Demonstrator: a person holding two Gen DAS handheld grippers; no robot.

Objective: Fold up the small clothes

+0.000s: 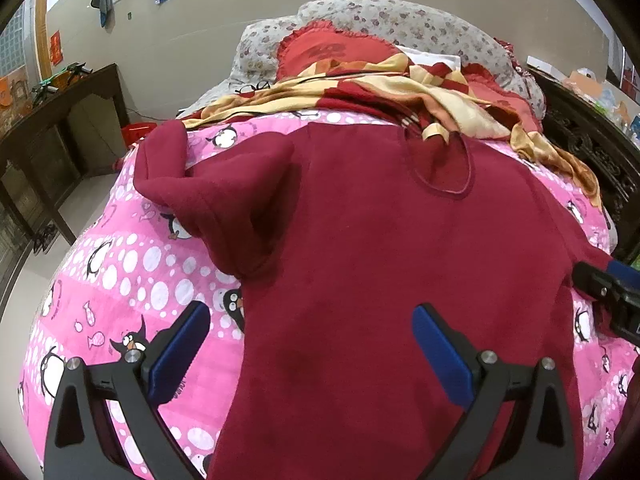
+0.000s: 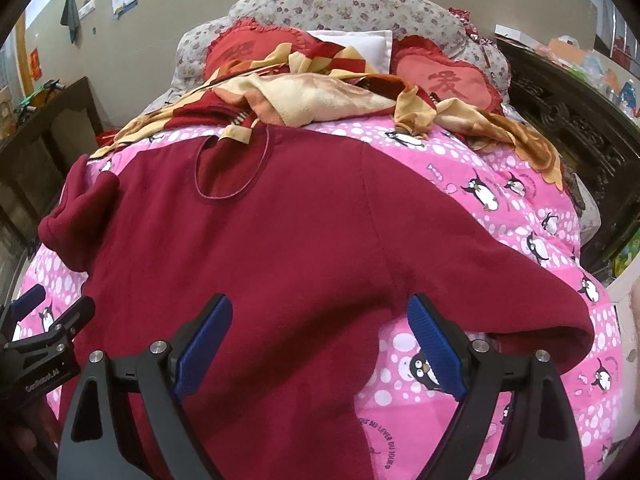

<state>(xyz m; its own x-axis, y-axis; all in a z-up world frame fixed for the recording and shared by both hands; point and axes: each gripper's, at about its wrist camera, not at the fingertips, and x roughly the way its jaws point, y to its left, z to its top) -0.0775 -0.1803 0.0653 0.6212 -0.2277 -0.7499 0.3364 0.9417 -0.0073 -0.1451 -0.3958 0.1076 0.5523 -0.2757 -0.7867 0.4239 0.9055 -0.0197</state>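
One fleecy maroon sweatshirt (image 1: 360, 220), round-necked.

We see a plain dark red top (image 1: 360, 240) on a pink quilt (image 1: 132, 264) printed with white dots and black-and-white penguins. Beyond it, a blanket (image 2: 320, 96) is checked in red and cream. Two red cushions (image 2: 448, 80) carry darker red characters, and the grey pillow (image 2: 340, 4) bears small flowers. The left hand-held gripper (image 1: 312, 344) and right hand-held gripper (image 2: 320, 344) are black with blue pads.
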